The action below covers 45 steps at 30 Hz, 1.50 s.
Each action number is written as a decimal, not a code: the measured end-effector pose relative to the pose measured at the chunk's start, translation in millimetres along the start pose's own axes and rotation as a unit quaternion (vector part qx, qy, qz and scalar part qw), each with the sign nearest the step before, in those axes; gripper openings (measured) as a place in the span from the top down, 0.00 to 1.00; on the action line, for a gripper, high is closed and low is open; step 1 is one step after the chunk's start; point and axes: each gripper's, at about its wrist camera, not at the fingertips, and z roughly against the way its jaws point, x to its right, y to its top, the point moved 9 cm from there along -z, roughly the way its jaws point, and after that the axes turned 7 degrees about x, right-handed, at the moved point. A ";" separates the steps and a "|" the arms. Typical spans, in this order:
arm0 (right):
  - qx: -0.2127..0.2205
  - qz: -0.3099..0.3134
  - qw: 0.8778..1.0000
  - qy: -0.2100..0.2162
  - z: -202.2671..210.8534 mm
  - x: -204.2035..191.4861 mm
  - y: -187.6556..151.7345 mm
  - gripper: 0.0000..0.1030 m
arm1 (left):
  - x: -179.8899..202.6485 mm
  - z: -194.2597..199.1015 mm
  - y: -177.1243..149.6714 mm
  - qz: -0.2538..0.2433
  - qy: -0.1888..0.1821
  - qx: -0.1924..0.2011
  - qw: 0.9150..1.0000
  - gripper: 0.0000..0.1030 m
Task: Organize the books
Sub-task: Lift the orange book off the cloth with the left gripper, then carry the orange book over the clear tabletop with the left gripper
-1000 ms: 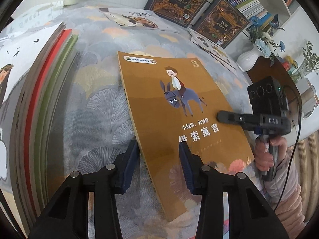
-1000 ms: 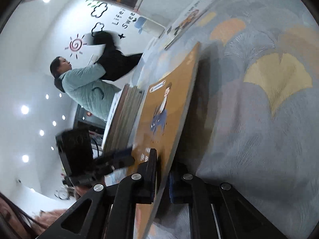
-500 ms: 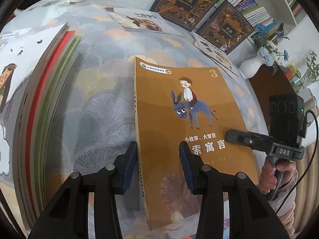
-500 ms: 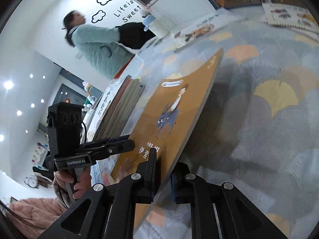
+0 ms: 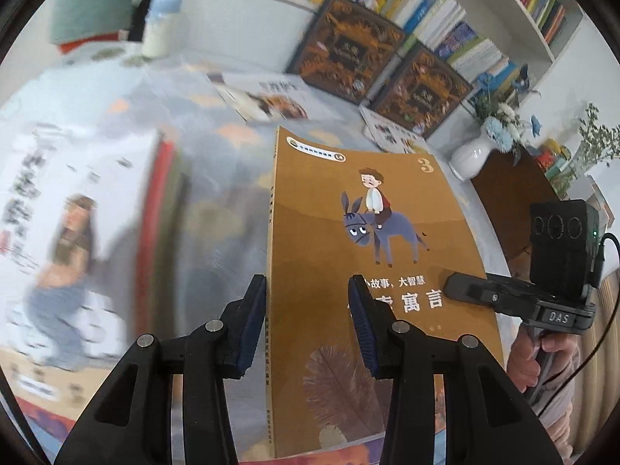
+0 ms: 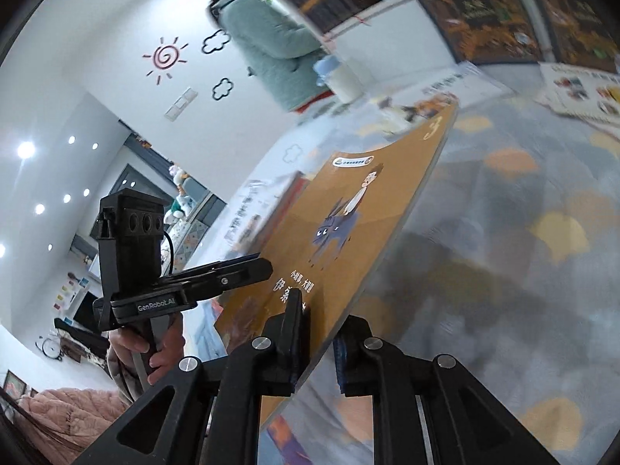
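An orange book (image 5: 372,240) with a boy on a donkey on its cover hangs tilted above the patterned tablecloth (image 5: 217,213). My right gripper (image 6: 316,329) is shut on the book's (image 6: 348,213) right edge, one finger on the cover and one beneath; it also shows at the right of the left wrist view as the right gripper (image 5: 465,290). My left gripper (image 5: 308,302) is open. The book's spine edge runs through its gap, the left finger beside the spine and the right finger over the cover. Its pads show no clear press. The left gripper (image 6: 267,267) reaches the book from the left.
A stack of books (image 5: 116,232) with a white top cover lies at the left. Two dark ornate books (image 5: 348,46) lean on a bookshelf (image 5: 484,19) behind. Flat picture books (image 5: 267,97), a bottle (image 5: 159,31) and a white vase (image 5: 469,155) stand around. A person in a mint jacket (image 6: 271,38) stands beyond the table.
Both grippers rose and the orange book lifted off the cloth with them. The right gripper rolled, so the cover faces up more. The far shelf came into view.
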 end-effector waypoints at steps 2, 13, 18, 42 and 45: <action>-0.003 0.011 1.000 0.007 -12.0 -15.2 7.5 0.86 | -16.3 14.1 10.2 0.007 0.009 0.016 1.000 0.62; -0.044 0.072 0.995 0.055 -120.3 -100.7 35.9 0.86 | -129.4 81.4 41.7 0.056 0.083 0.079 0.992 0.62; -0.068 0.073 0.993 0.065 -164.6 -118.2 32.0 0.86 | -171.2 94.3 42.2 0.085 0.100 0.087 0.988 0.62; -0.120 0.070 0.990 0.001 -220.0 -110.4 4.5 0.68 | -212.3 97.3 34.1 0.085 0.147 0.101 0.980 0.57; -0.123 0.078 0.989 -0.010 -218.3 -114.2 5.1 0.55 | -209.2 100.4 35.3 0.080 0.152 0.101 0.980 0.57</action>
